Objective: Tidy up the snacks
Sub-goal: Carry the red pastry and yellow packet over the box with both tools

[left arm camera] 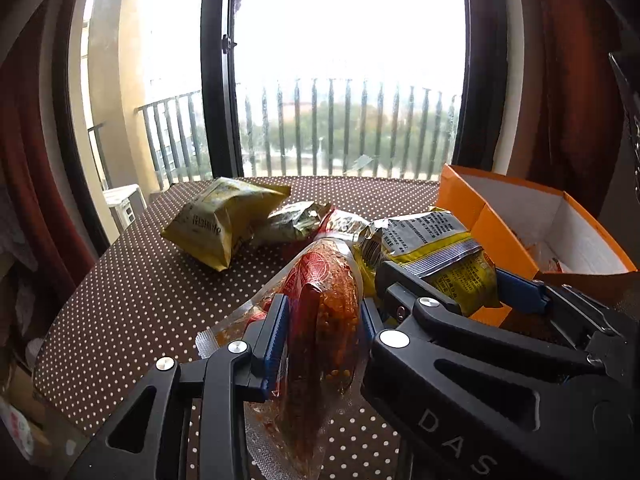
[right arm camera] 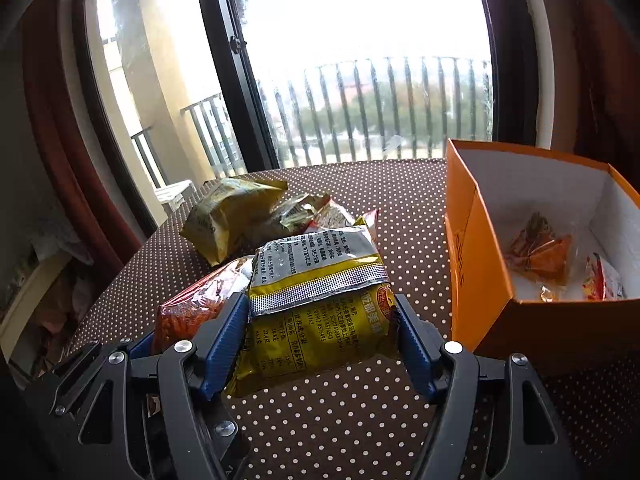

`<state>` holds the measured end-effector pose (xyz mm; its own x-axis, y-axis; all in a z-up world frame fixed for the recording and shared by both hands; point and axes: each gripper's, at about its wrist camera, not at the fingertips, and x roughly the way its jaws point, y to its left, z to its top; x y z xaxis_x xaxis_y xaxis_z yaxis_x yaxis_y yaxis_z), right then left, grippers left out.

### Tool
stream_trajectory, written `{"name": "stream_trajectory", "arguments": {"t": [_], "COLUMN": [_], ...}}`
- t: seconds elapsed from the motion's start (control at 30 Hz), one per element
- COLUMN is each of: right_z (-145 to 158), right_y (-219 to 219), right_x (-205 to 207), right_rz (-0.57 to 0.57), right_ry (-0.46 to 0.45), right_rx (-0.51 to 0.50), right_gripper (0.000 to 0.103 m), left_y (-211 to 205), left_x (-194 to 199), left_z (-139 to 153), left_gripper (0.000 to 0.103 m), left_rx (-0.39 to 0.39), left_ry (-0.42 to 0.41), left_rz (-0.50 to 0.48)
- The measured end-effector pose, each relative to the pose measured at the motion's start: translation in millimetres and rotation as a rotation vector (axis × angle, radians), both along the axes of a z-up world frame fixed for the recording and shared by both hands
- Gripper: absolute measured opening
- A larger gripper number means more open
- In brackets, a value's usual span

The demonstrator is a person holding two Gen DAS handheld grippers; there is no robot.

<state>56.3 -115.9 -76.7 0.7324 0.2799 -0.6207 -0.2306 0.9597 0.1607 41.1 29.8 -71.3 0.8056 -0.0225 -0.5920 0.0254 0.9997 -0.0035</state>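
Polka-dot tablecloth point(right arm camera: 400, 208) fronts a balcony window point(right arm camera: 360, 60); left claw point(left arm camera: 320, 320) clamps red packet point(left arm camera: 320, 280), right claw point(right arm camera: 320, 344) grips yellow packet point(right arm camera: 320, 300).

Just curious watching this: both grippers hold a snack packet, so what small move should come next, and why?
Probably carry the yellow packet, clamped in the right gripper, sideways over the orange box. The box stands open just beside it, with snacks already inside.
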Motion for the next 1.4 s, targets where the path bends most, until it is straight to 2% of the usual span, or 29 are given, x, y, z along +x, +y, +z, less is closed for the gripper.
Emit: {"name": "stream_trajectory", "arguments": {"t": [0.37,0.63,0.97,1.4], "right_z": [46,66,76,74], "right_y": [-26,-51,-94,-148], "right_x": [12,19,33,47], "right_rz": [-0.048,-0.097,-0.172,-0.283], "right_ry": [-0.073,-0.116,-0.147,-0.141], "right_rx": [0.007,-0.003,-0.001,-0.001], "right_gripper": [0.074,0.074,0.074,0.074], "left_y": [-30,-60,-100,-148], "left_x": [13,28,53,87], "left_z": [49,68,72,58], "left_gripper": [0.035,0.035,0.035,0.035], "left_rx": [0.002,-0.011,-0.009,-0.009], "left_ry": [-0.073,-0.111,-0.134,-0.115], "left_rz": [-0.054,-0.107,-0.186,-0.292]}}
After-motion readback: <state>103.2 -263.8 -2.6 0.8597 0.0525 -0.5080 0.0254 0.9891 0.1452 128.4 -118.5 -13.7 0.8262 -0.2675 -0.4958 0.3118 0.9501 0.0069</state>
